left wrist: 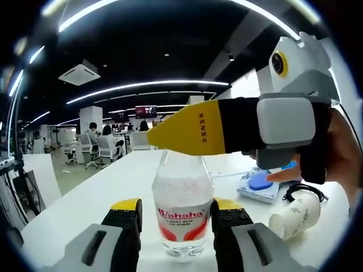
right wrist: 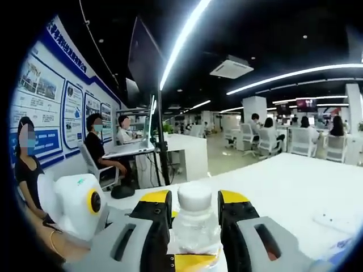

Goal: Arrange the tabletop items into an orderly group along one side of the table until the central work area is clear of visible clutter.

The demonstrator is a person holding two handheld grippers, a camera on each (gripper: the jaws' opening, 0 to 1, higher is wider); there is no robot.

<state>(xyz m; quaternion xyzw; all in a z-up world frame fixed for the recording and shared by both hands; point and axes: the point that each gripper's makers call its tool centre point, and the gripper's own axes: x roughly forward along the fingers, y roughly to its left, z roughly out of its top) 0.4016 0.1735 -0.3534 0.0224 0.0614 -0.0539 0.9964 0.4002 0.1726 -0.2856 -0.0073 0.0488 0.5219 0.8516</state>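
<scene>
A clear water bottle with a red and white label stands upright on the white table. My left gripper is shut on its body, one yellow-tipped jaw on each side. My right gripper comes in from the right, level with the bottle's top, and hides the cap. In the right gripper view the white cap and neck sit between the jaws of my right gripper, which is shut on them.
A paper cup lies on its side at the right, next to a blue and white pack and a black cable. A flat white item lies farther out. Seated people and a monitor stand line the table's far end.
</scene>
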